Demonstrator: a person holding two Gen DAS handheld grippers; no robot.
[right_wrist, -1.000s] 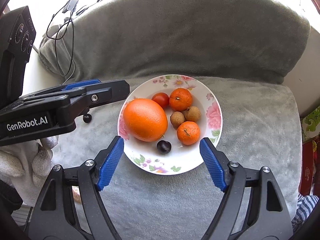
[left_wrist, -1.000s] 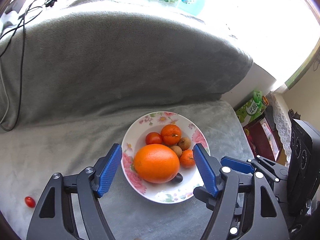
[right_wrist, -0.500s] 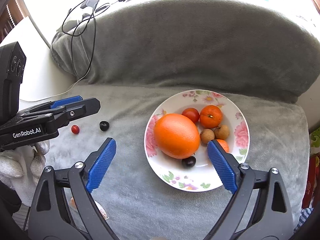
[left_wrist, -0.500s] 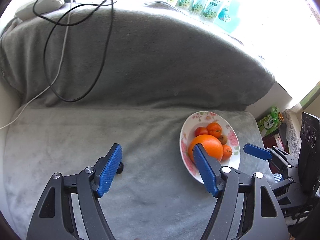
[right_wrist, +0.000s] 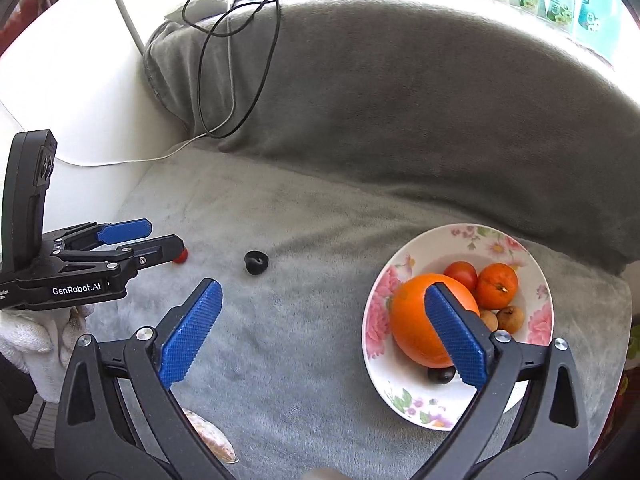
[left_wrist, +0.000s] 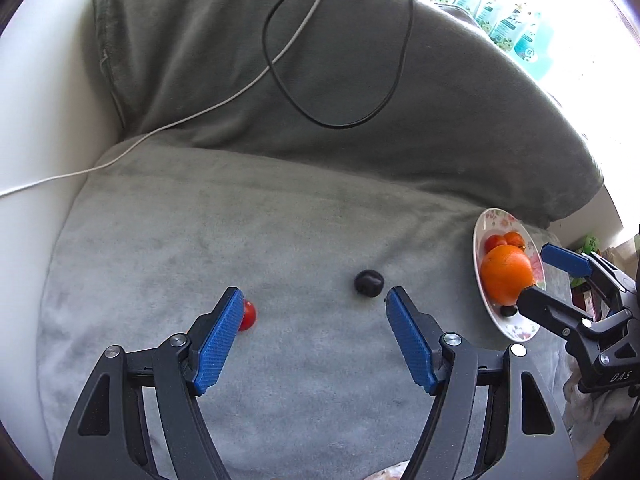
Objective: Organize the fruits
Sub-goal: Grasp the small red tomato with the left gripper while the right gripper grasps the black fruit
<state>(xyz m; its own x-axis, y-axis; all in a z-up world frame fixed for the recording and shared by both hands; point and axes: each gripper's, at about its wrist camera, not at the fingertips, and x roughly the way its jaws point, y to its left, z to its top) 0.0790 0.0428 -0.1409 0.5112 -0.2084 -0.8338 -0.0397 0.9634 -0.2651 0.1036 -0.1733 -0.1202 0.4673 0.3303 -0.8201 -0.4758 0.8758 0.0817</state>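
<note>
Whereas a second ago the left wrist view was filled by the floral bowl (left_wrist: 480,236), it now looks down on the grey blanket (left_wrist: 280,220) well to that bowl's left: the left gripper (left_wrist: 312,300) has swung over to the two stray fruits, jaws wide apart and holding nothing. A small red tomato (left_wrist: 248,316) lies touching the tip of one blue pad, and a dark round fruit (left_wrist: 369,283) sits just ahead of the other pad. From the right wrist view, the right gripper (right_wrist: 320,300) has also shifted leftward, so the bowl (right_wrist: 420,248), with its big orange (right_wrist: 412,320), has moved toward the frame's right; its jaws gape equally wide and empty. Both strays (right_wrist: 256,262) remain on the blanket near the left gripper (right_wrist: 160,240). I judge that the sorting is nearly done, with these two leftovers next for collection into the bowl.
</note>
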